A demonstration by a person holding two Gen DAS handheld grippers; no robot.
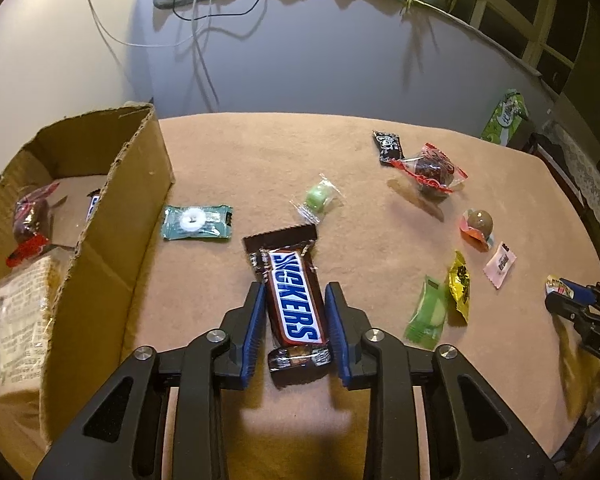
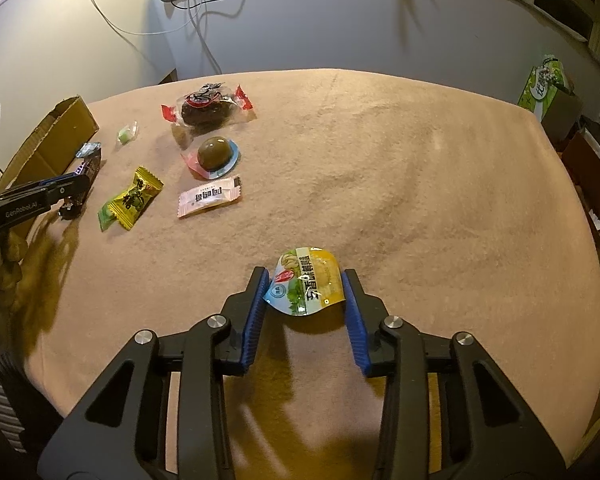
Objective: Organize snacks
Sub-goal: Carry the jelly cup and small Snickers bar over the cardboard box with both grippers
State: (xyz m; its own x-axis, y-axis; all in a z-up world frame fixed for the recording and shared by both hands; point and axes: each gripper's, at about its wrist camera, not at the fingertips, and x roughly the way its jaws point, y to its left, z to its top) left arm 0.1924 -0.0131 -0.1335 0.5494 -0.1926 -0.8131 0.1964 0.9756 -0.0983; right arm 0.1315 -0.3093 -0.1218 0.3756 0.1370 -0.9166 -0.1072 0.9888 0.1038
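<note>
My left gripper (image 1: pixel 295 294) is shut on a Snickers bar (image 1: pixel 294 300), its blue pads pressing both long sides, just above the tan table cloth (image 1: pixel 260 152). The cardboard box (image 1: pixel 112 216) stands to its left and holds several wrapped snacks. My right gripper (image 2: pixel 305 280) is shut on a small yellow-and-green snack pouch (image 2: pixel 306 285), which bulges upward between the pads. The left gripper also shows in the right wrist view (image 2: pixel 66 188), and the right gripper in the left wrist view (image 1: pixel 568 296).
Loose on the cloth: a teal mint packet (image 1: pixel 197 222), a green candy (image 1: pixel 318 199), a black packet (image 1: pixel 388 146), a red-ended dark snack (image 1: pixel 432 168), a brown ball (image 1: pixel 480 222), a pink sachet (image 1: pixel 499 264), yellow (image 1: pixel 460 284) and green (image 1: pixel 428 314) packets. A green tissue box (image 1: pixel 504 116) stands beyond the table.
</note>
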